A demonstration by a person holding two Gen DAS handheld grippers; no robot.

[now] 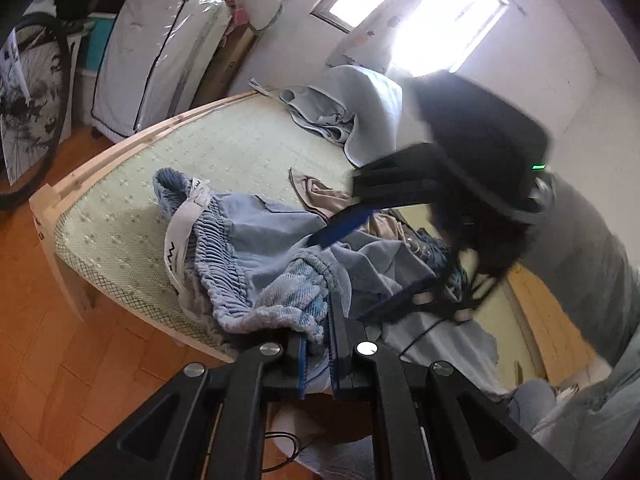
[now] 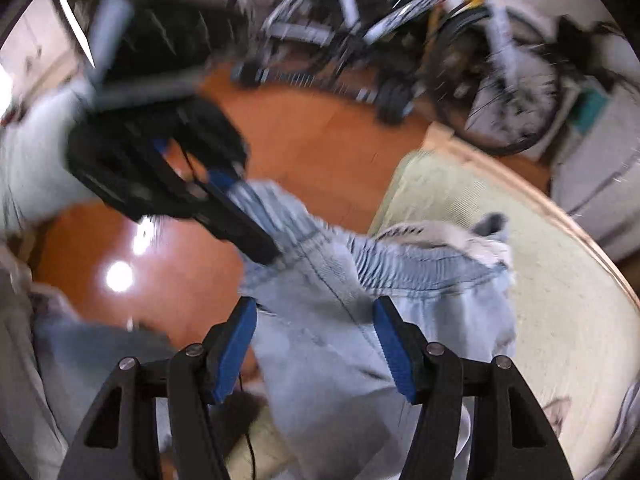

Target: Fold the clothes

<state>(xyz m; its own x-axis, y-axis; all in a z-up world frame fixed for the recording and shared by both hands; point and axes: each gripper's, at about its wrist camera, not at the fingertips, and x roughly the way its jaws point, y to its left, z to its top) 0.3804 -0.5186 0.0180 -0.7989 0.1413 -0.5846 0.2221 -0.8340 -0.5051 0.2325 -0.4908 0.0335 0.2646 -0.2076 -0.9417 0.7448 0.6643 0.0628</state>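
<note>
**Waistband pinched on one side, free on the other**

Between the left gripper's (image 1: pixel 318 360) blue pads sits a bunched edge of the light blue garment (image 1: pixel 256 248), and the jaws are pressed together on it, so that side is held. Ahead of that gripper the rest of the cloth lies crumpled, its shirred elastic waistband (image 1: pixel 216 256) and white label (image 1: pixel 178 240) twisted uppermost, on the green mat of the bed (image 1: pixel 224 136). Beyond it, further from the gripper, a beige garment (image 1: pixel 320 196) and a pale blue blanket (image 1: pixel 360 112) lie on the same mat.

The right gripper (image 2: pixel 316 340) is spread wide, with the denim-coloured fabric running up between its fingers but not clamped; nothing is gripped on that side. Its view is smeared by motion, so how close the pads are to the cloth is hard to judge.

Risks, as I read them: with only one hold, lifting would let the garment hang in a twist rather than open flat. If the right jaws close where they stand, they may catch the middle of a panel instead of the waistband, giving a skewed fold. The heap overlaps the bed's near edge beside the left gripper, so a pull toward the orange floor (image 1: pixel 60 340) could drag it off. The beige piece may also come along if layers are caught together.
</note>
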